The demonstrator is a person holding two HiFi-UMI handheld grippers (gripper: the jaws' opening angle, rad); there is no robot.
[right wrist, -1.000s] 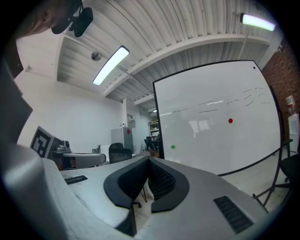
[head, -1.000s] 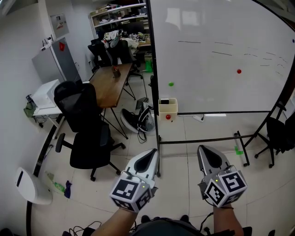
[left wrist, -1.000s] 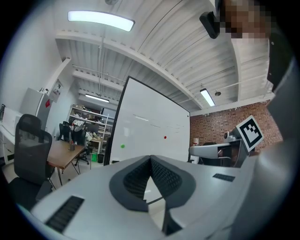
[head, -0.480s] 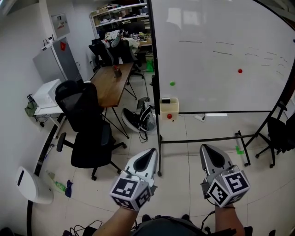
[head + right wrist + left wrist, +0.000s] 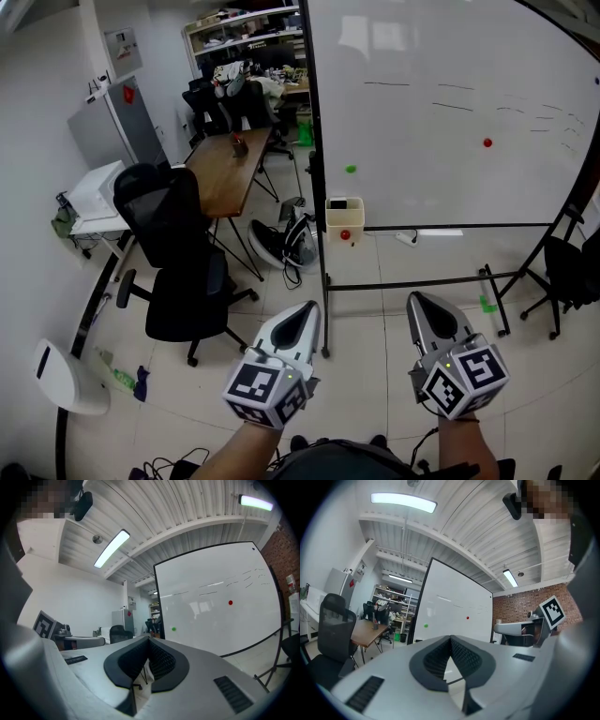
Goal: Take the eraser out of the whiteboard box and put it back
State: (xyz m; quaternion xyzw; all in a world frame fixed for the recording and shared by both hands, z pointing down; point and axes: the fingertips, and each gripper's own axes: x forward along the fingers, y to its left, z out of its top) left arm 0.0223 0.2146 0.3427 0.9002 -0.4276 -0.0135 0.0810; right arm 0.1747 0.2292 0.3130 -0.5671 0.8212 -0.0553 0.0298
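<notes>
Almost nothing differs from a second ago: both grippers hold the same low place in the head view, the right one only a touch lower and further right, and the room has barely shifted in the frame. The left gripper [image 5: 307, 307] and right gripper [image 5: 419, 302] sit side by side at the bottom of that view, pointing out over the tiled floor [image 5: 394, 281] toward a large whiteboard [image 5: 450, 112] on a wheeled stand. In the left gripper view the left gripper's jaws are clenched tip to tip with nothing between them, and the right gripper view shows the same for the right gripper. The whiteboard box [image 5: 344, 230], a small cream container with a red dot on its front, hangs at the board's lower left corner. A dark eraser [image 5: 337, 203] rests in its open top. Box and eraser lie well apart from both sets of jaws, ahead of them and between their two lines. A black office chair [image 5: 173, 253] stands to the left.
</notes>
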